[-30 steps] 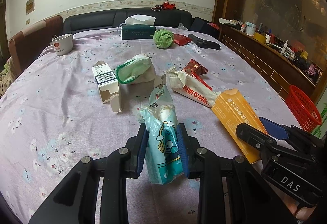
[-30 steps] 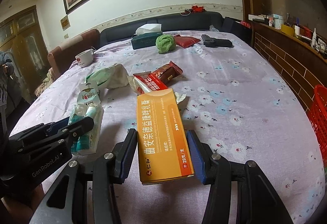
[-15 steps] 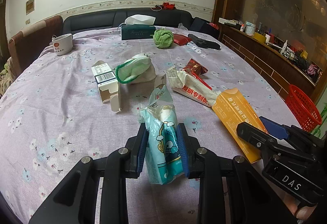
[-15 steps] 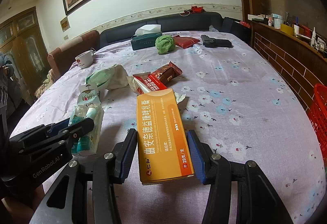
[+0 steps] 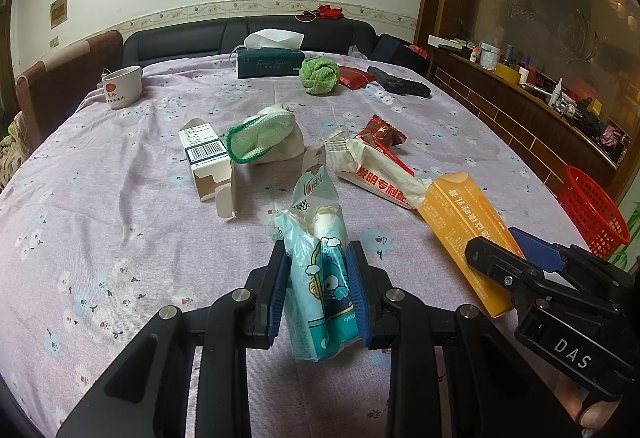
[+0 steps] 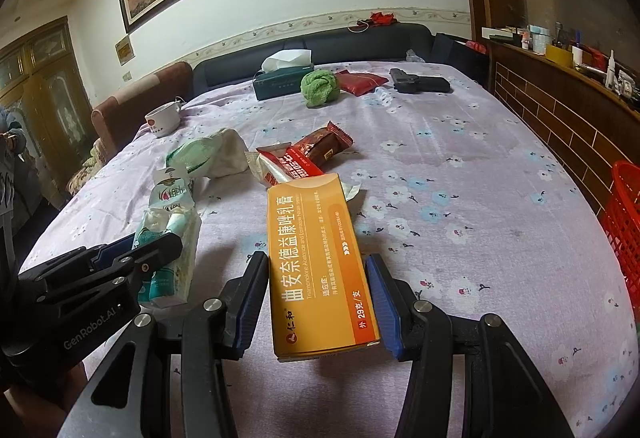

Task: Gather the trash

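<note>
**Desk:** What are the two grippers doing?

**Photographer:** The left gripper (image 5: pixel 318 288) is clamped on a pale blue tissue packet (image 5: pixel 320 278), both pads pressed into its sides, near the front edge of the worktop (image 5: pixel 100 222). The right gripper (image 6: pixel 316 298) straddles an orange carton (image 6: pixel 318 262) with its jaws spread wide; a gap shows on each side, and the carton lies flat on the floral cloth.

**Desk:** And the other litter?

**Photographer:** Mid-worktop: a white-and-red wrapper (image 5: pixel 380 174) touching the carton's far end, a dark red snack wrapper (image 6: pixel 326 148) just behind it, an opened white box (image 5: pixel 208 162) and a green-edged cloth pouch (image 5: pixel 264 138) beside that. Along the far edge sit a tissue box (image 5: pixel 270 60), a green cloth ball (image 5: pixel 318 75) and a mug (image 5: pixel 122 86). A red basket (image 5: pixel 592 210) stands off the right edge.
</note>
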The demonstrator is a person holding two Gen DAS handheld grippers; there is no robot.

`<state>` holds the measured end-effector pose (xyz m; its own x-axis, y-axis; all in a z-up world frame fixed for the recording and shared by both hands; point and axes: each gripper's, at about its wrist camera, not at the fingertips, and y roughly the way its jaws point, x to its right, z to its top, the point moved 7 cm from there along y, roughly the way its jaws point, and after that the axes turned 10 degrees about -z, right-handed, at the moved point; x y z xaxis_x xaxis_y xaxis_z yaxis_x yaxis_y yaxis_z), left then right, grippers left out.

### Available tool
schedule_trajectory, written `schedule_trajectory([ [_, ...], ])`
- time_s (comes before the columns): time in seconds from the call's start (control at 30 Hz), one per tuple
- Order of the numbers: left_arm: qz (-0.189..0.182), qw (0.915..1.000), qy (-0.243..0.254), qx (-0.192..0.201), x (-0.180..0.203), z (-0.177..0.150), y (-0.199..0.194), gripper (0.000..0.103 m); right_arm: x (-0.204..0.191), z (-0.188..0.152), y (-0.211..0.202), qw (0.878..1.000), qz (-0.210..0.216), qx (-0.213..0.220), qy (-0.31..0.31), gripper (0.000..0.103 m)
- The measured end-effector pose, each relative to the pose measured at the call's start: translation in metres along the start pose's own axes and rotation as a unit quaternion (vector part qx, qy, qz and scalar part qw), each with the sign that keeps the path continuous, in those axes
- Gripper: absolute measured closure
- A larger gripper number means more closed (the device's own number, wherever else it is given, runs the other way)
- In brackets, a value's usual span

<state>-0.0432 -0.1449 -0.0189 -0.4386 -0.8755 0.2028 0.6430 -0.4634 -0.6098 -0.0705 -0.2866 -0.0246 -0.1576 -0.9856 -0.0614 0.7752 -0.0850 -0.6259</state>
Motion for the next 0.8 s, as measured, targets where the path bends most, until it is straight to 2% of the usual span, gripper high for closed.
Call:
schedule_trajectory([
  [0.43,0.003,1.0,0.002,0.002,0.001,0.0,-0.001,0.075,0.002,0.001,-0.004,1.0,-0.022,0.0,-0.004,0.049],
  [0.8,0.0,0.9999,0.0,0.012,0.004,0.004,-0.014,0.075,0.004,0.007,-0.024,1.0,-0.016,0.012,-0.001,0.049],
])
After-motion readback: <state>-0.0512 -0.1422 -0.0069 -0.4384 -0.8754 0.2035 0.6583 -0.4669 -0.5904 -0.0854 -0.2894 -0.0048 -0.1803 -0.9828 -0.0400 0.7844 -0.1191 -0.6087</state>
